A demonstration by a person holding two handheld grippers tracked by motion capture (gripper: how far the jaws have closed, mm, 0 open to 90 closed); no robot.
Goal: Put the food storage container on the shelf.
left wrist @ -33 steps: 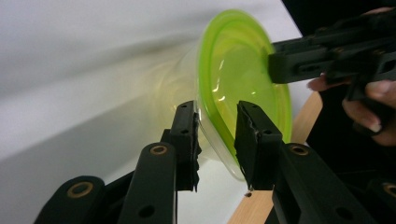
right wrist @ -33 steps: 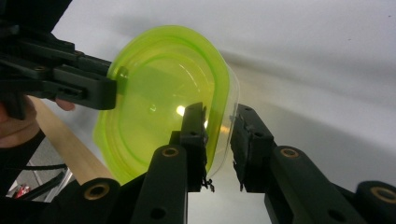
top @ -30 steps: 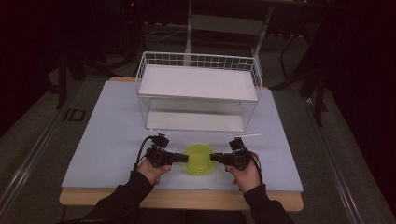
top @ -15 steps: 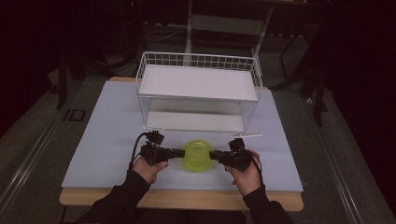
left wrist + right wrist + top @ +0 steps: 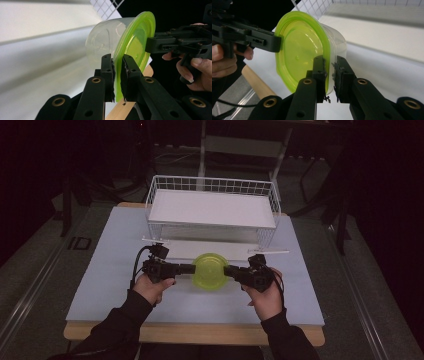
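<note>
Sideways, lidded container (image 5: pixel 211 271) hangs between both tongs, apparently tilted.

Glossy translucent green plastic lid (image 5: pixel 135 42) on a clear, smooth plastic tub (image 5: pixel 105 40); matt black fingers (image 5: pixel 319 72); white wire basket (image 5: pixel 212 185); wood-edged desk (image 5: pixel 195 332).
</note>
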